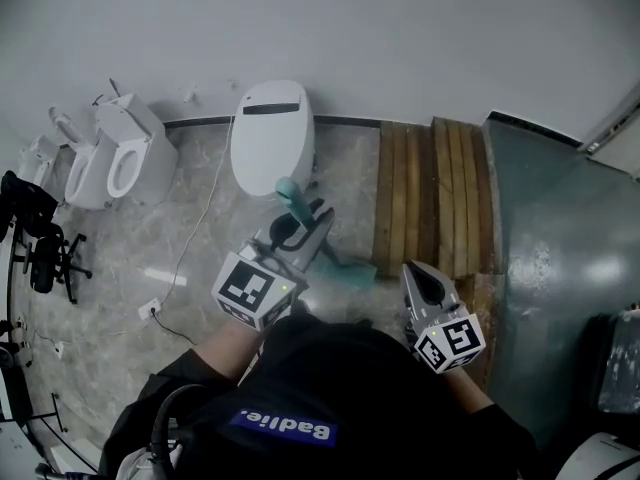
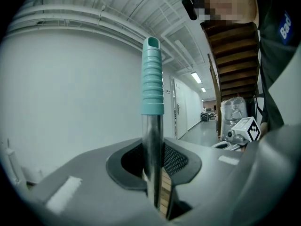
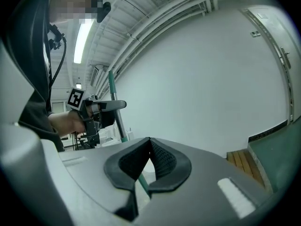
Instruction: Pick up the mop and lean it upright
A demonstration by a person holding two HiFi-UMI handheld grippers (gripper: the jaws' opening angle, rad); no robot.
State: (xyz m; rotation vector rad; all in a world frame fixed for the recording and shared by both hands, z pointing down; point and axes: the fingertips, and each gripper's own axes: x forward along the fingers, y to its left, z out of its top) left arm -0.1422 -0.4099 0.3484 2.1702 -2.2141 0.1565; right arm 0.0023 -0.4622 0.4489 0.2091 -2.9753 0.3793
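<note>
The mop stands nearly upright in front of me. Its teal ribbed grip [image 1: 289,194] tops a metal handle [image 2: 153,140], and its teal head [image 1: 352,271] rests on the marble floor. My left gripper [image 1: 300,230] is shut on the handle just below the grip [image 2: 153,79], with the pole pinched between the pads [image 2: 175,161]. In the right gripper view the left gripper [image 3: 106,108] shows holding the green pole [image 3: 113,86]. My right gripper [image 1: 422,280] hovers to the right of the mop, with its jaw tips together [image 3: 149,142] and nothing between them.
A white toilet [image 1: 270,133] stands at the wall just beyond the mop, with others [image 1: 120,158] to the left. Wooden planks [image 1: 430,193] and a grey-green metal ramp [image 1: 560,258] lie to the right. A black chair [image 1: 45,248] and a cable [image 1: 200,233] are on the left.
</note>
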